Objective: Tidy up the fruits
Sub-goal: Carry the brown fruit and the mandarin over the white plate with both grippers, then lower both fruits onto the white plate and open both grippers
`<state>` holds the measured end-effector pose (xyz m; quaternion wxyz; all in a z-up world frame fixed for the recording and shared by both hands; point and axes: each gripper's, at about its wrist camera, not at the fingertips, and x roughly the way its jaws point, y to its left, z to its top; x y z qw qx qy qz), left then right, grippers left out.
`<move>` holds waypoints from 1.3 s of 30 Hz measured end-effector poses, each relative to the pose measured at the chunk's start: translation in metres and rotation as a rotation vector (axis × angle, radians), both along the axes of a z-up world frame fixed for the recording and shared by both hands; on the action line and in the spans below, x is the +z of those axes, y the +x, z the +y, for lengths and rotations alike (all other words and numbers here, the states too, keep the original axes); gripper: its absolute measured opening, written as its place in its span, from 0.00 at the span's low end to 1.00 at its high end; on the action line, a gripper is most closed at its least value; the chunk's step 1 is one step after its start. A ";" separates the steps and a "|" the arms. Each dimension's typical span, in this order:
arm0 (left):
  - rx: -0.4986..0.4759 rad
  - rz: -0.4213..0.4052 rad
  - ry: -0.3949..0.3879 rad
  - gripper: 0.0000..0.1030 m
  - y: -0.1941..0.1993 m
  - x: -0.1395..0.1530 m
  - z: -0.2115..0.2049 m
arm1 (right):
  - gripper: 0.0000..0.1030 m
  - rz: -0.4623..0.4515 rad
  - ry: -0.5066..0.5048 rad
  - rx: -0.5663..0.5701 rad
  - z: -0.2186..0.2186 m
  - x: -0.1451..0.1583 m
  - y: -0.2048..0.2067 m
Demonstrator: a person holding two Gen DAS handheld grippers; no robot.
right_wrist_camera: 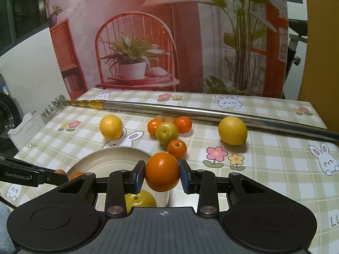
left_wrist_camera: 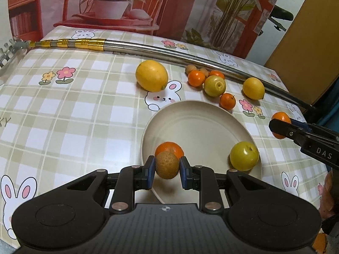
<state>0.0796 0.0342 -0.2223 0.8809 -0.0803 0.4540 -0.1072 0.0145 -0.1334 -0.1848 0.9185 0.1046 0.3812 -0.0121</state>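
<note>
My left gripper (left_wrist_camera: 167,167) is shut on a small brown rough-skinned fruit (left_wrist_camera: 167,165) and holds it over the near side of the cream plate (left_wrist_camera: 199,122). On the plate lie an orange mandarin (left_wrist_camera: 172,147) and a yellow-green fruit (left_wrist_camera: 244,155). My right gripper (right_wrist_camera: 162,177) is shut on an orange mandarin (right_wrist_camera: 162,171) above the plate's right edge (right_wrist_camera: 112,158); it shows at the right of the left wrist view (left_wrist_camera: 280,127). On the cloth beyond lie two lemons (left_wrist_camera: 151,76) (left_wrist_camera: 253,88), several small mandarins (left_wrist_camera: 196,78), a yellow-green fruit (left_wrist_camera: 214,85) and small brown fruits (left_wrist_camera: 190,68).
A long metal pole (left_wrist_camera: 169,53) with a gold end lies across the back of the checked tablecloth (left_wrist_camera: 74,105). A printed backdrop stands behind the table. The table's right edge is near the far lemon.
</note>
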 end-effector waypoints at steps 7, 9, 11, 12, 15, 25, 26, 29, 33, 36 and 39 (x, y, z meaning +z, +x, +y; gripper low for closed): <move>-0.029 -0.009 -0.017 0.25 -0.006 -0.004 -0.003 | 0.31 0.031 -0.008 0.019 0.011 0.000 0.001; -0.038 -0.006 -0.018 0.25 -0.008 -0.007 -0.004 | 0.31 0.038 -0.014 0.036 0.016 0.002 0.000; -0.044 0.000 -0.009 0.25 -0.008 -0.009 -0.007 | 0.31 0.051 -0.036 0.059 0.021 0.003 -0.001; -0.047 0.000 0.003 0.25 -0.008 -0.011 -0.008 | 0.31 0.058 -0.051 0.069 0.024 0.003 -0.002; -0.043 0.001 0.026 0.25 -0.007 -0.013 -0.009 | 0.31 0.064 -0.043 0.093 0.027 0.003 -0.004; -0.044 0.044 0.054 0.25 0.002 -0.014 -0.010 | 0.31 0.129 0.056 0.160 0.025 -0.007 0.000; -0.049 0.048 0.049 0.25 0.002 -0.015 -0.010 | 0.31 0.143 0.069 0.169 0.026 -0.009 0.000; -0.071 0.054 0.069 0.25 0.003 -0.017 -0.015 | 0.31 0.166 0.076 0.192 0.030 -0.013 -0.001; -0.088 0.058 0.108 0.25 0.006 -0.020 -0.021 | 0.31 0.186 0.099 0.201 0.032 -0.015 -0.001; -0.104 0.063 0.120 0.25 0.011 -0.021 -0.023 | 0.31 0.205 0.113 0.219 0.037 -0.019 -0.002; -0.112 0.068 0.133 0.25 0.017 -0.022 -0.024 | 0.31 0.201 0.121 0.251 0.039 -0.018 -0.004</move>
